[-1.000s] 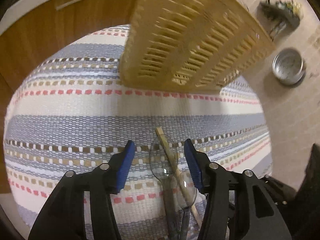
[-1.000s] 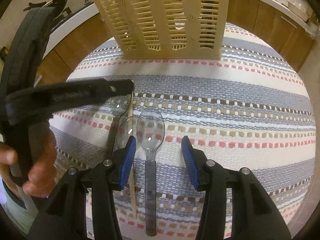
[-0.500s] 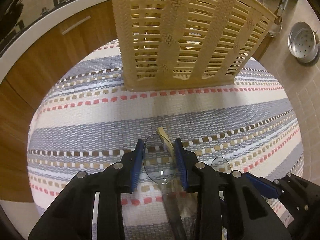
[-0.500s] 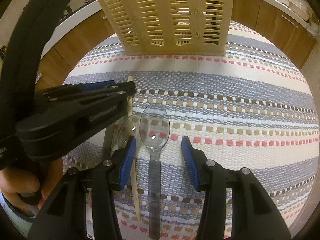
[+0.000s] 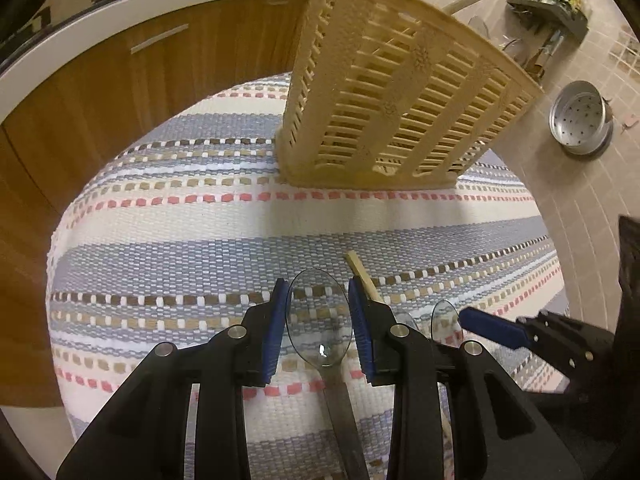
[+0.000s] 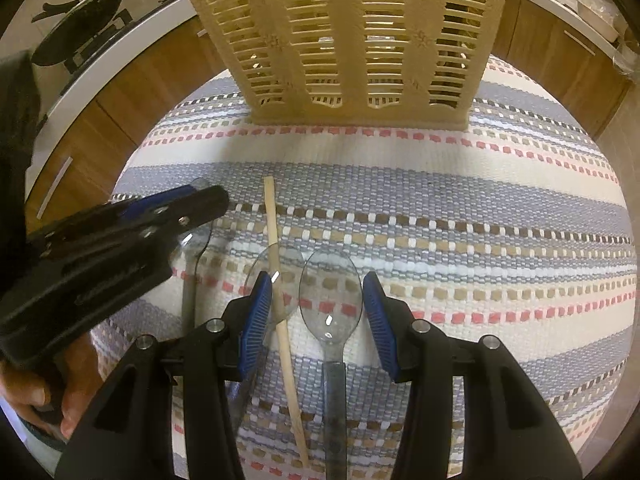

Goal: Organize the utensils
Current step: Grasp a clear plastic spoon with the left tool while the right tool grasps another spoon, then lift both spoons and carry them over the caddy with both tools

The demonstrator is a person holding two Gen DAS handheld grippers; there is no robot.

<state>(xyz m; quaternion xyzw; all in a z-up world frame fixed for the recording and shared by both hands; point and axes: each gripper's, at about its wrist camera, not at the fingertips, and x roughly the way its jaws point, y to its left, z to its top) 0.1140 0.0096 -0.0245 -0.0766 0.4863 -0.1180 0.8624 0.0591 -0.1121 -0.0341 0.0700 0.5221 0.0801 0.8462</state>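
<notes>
Three clear plastic spoons and a wooden stick (image 6: 280,280) lie on a striped woven mat. My left gripper (image 5: 319,320) is shut on the bowl of the left clear spoon (image 5: 318,316); it also shows in the right wrist view (image 6: 196,208). My right gripper (image 6: 317,316) is open, its pads on either side of the right spoon (image 6: 330,300), not touching it. The middle spoon (image 6: 276,276) lies under the stick. A tall beige slotted basket (image 6: 344,40) stands at the mat's far side, also in the left wrist view (image 5: 400,108).
The striped mat (image 6: 480,220) covers a small table. Wooden cabinets (image 5: 120,80) lie behind on the left. A metal steamer pot (image 5: 580,124) and a wall rack (image 5: 552,4) are at the right in the left wrist view.
My left gripper closed from wide open onto the left spoon's bowl and shifted left. My right gripper stayed open over the right spoon and moved slightly forward.
</notes>
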